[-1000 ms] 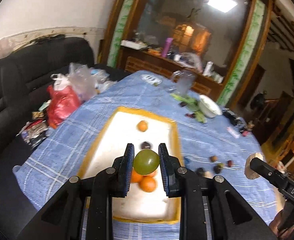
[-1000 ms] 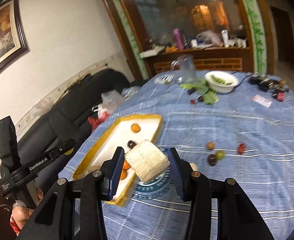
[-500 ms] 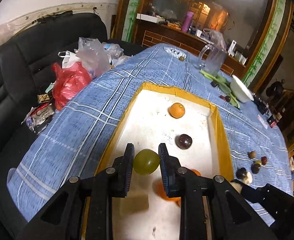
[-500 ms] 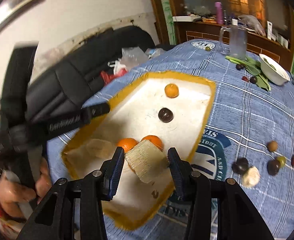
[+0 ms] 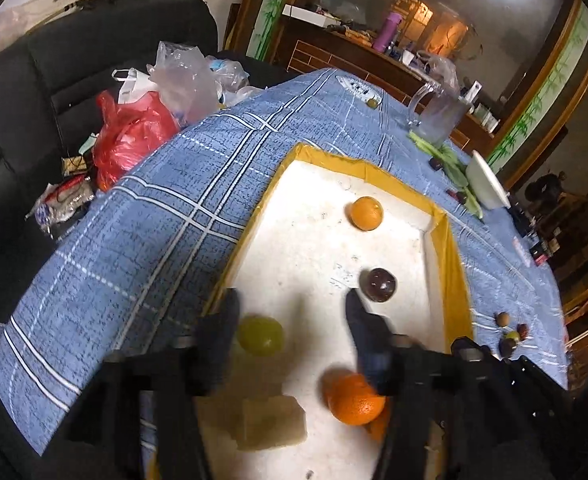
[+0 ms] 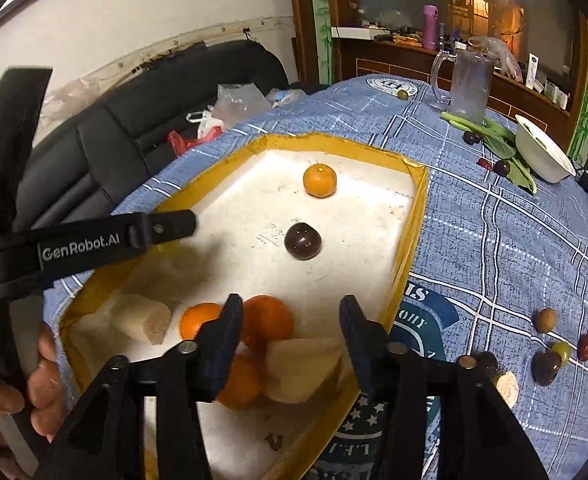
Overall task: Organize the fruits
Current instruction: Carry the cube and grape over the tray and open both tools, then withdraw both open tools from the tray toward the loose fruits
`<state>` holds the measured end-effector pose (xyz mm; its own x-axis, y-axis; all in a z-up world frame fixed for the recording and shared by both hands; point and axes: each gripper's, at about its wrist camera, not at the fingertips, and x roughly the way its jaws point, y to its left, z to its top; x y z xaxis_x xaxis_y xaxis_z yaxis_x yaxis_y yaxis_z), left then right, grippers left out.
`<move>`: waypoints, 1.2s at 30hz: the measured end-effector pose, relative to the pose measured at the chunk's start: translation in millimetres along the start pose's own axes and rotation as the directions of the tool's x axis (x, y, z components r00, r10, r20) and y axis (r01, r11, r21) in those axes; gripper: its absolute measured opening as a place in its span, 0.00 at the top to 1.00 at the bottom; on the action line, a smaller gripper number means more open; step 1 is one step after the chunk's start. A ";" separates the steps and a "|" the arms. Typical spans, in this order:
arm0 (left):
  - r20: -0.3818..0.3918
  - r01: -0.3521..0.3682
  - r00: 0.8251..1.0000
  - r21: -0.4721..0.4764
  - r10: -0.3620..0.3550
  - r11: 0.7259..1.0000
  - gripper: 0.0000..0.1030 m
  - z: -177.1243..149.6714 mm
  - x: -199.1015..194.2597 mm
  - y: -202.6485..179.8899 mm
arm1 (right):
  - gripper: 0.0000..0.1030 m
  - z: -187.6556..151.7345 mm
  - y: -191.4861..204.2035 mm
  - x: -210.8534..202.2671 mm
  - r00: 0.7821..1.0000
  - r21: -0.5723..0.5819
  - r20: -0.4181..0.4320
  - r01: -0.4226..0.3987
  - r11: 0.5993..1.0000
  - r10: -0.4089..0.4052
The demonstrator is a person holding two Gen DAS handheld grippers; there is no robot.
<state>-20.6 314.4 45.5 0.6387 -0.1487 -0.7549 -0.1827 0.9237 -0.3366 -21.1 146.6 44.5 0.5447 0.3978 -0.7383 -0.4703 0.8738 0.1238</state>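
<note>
Both jaws have just been opening: the green fruit and pale chunk are released from the parted left gripper and right gripper, angled down over the yellow-rimmed tray.

free: tray middle | blocked: oranges at near end

Left claw arm, to my right claw's left: I read "GenRobot.AI".
Tablecloth print: fragments, illegible to me.
</note>
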 end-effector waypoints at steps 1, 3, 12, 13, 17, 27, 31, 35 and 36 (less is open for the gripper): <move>0.000 0.007 1.000 -0.002 -0.007 1.000 0.43 -1.1 -2.5 -1.1 | 0.41 -0.8 0.2 -4.4 1.000 0.003 0.012 -0.002 1.000 0.002; 0.004 0.018 1.000 0.000 -0.018 1.000 0.39 -3.4 -8.7 -5.7 | 0.40 -2.5 -1.1 -14.8 0.999 0.007 0.037 0.002 1.000 -0.002; 0.026 0.046 0.999 0.056 -0.048 0.997 0.18 -24.6 -32.3 -53.6 | 0.36 -27.2 -50.2 -60.0 0.995 0.153 0.091 0.023 0.988 -0.038; 0.025 0.049 0.998 0.068 -0.051 0.996 0.18 -26.8 -32.9 -59.6 | 0.36 -31.1 -57.2 -64.8 0.995 0.172 0.094 0.027 0.985 -0.043; 0.012 0.072 0.997 0.135 -0.075 0.988 0.15 -41.4 -35.6 -93.2 | 0.36 -49.0 -85.1 -83.1 0.993 0.241 0.099 0.042 0.970 -0.068; -0.056 0.105 0.994 0.252 -0.094 0.962 0.15 -69.5 -31.3 -156.5 | 0.36 -84.1 -124.9 -113.8 0.988 0.332 0.116 0.058 0.941 -0.102; -0.071 0.117 0.992 0.257 -0.102 0.959 0.15 -75.1 -30.7 -162.3 | 0.35 -94.7 -141.6 -119.7 0.987 0.379 0.116 0.060 0.924 -0.111; -0.081 0.117 0.992 0.255 -0.100 0.960 0.15 -78.7 -28.6 -165.6 | 0.35 -102.8 -151.6 -121.7 0.988 0.407 0.111 0.055 0.912 -0.110; -0.080 0.118 0.992 0.254 -0.101 0.960 0.15 -79.3 -30.1 -165.7 | 0.35 -103.7 -152.5 -122.4 0.988 0.410 0.107 0.058 0.910 -0.111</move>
<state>-68.9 137.8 79.4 0.5919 -0.2688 -0.7598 0.0901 0.9589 -0.2691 -88.0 -64.3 47.3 0.6647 0.3258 -0.6723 -0.1120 0.9332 0.3415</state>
